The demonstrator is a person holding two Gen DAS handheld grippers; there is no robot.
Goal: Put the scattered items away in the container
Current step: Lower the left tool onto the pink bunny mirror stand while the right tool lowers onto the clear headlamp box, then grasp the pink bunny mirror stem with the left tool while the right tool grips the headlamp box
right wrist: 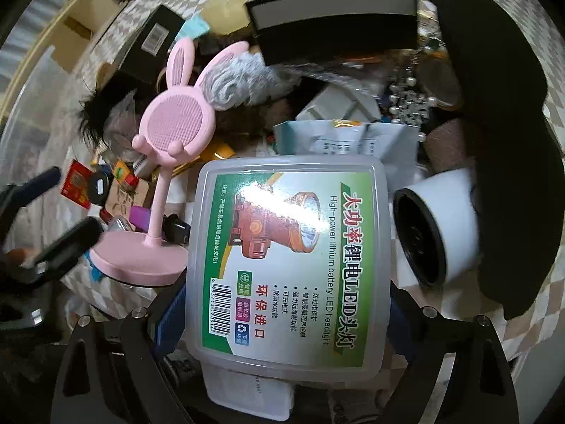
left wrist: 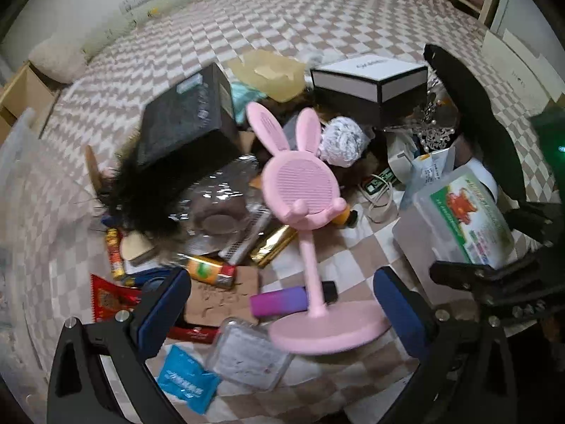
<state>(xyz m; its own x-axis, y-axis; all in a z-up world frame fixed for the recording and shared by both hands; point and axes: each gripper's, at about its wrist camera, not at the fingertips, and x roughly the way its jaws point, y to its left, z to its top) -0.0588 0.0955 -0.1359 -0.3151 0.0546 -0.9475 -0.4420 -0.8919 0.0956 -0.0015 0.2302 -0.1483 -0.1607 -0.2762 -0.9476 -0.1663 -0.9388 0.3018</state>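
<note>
Straddling the pink rabbit stand (left wrist: 319, 258), left gripper (left wrist: 282, 304) gapes wide; right gripper (right wrist: 282, 312) clamps the headlamp box (right wrist: 286, 265).

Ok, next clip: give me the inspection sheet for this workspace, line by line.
Surface: checkered cloth, mostly buried.
Job's things: pink bunny stand upright between the left fingers; headlight box between the right fingers.
Clutter: black-and-white box, dark box, black fur, white cylinder, snack packets, blue pack.
Grippers: left gripper open; right gripper around the box, contact unclear.
Cables: white cord.
Surroundings: cardboard box; container nothing seen.
</note>
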